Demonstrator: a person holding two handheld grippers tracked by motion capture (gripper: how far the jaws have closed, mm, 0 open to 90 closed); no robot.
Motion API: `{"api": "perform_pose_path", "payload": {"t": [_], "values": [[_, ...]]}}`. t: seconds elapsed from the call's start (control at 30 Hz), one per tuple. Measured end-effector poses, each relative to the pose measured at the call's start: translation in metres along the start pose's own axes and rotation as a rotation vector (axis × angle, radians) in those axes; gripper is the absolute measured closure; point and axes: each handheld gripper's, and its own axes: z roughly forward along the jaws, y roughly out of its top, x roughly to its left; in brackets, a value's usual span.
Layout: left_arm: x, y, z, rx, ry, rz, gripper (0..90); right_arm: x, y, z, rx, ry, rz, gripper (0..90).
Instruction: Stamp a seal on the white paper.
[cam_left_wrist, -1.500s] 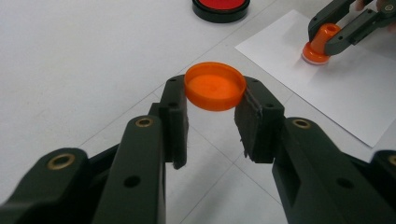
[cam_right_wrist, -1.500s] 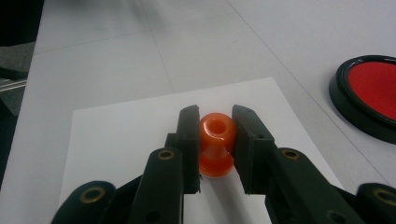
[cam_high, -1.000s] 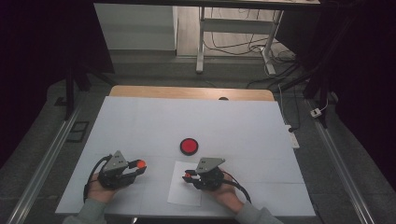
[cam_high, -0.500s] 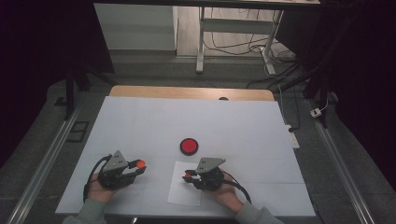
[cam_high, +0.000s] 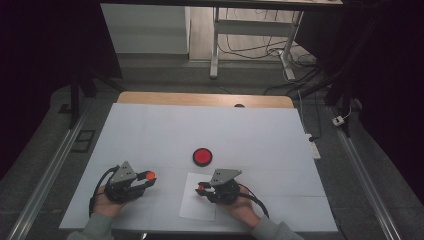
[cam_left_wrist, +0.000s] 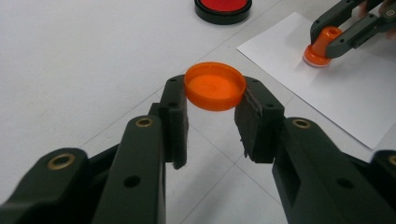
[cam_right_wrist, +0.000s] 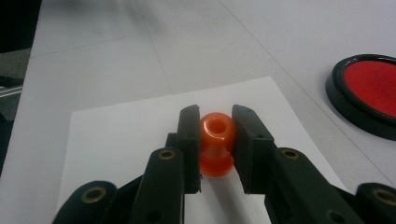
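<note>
My left gripper is shut on a round orange cap, held above the white table cover; in the high view the left gripper sits at the near left with the cap at its tip. My right gripper is shut on an orange stamp that stands upright, its base pressed onto a white sheet of paper. From above, the right gripper rests over the paper. The left gripper view also shows the stamp on the paper.
A red ink pad in a black round case lies just beyond the paper, near the table's middle. The white table cover stretches to a wooden far edge. A metal rail runs along the left side.
</note>
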Motion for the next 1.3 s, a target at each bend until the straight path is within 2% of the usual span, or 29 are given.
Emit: {"api": "perform_pose_path", "payload": {"t": [0.13,0.2,0.3,0.33,0.43,0.5,0.97,1.3], "values": [[0.0,0.0,-0.001,-0.002,0.002,0.001,64.7,0.0,0.001,0.0,0.004,0.002,0.004,72.6],[0.001,0.001,-0.001,-0.005,0.003,-0.001,64.7,-0.002,0.001,0.0,0.006,0.009,0.021,72.4],[0.002,0.0,-0.001,-0.005,0.005,-0.004,64.7,-0.002,0.002,0.0,0.002,0.012,0.009,72.2],[0.002,0.001,-0.001,-0.005,0.004,-0.003,64.7,-0.002,0.002,-0.002,-0.014,0.014,0.016,72.2],[0.002,0.001,-0.002,-0.009,0.007,-0.001,64.7,-0.006,0.009,-0.016,-0.113,0.014,0.042,72.2],[0.003,0.001,-0.002,-0.007,0.007,0.0,64.7,-0.01,0.011,-0.022,-0.139,0.011,0.064,72.2],[0.002,0.0,-0.001,-0.003,0.006,0.003,64.7,-0.014,0.011,-0.026,-0.155,0.036,0.104,72.1],[0.0,0.001,0.001,0.001,0.003,0.009,64.7,-0.018,0.015,-0.034,-0.194,0.016,0.12,72.1]]}}
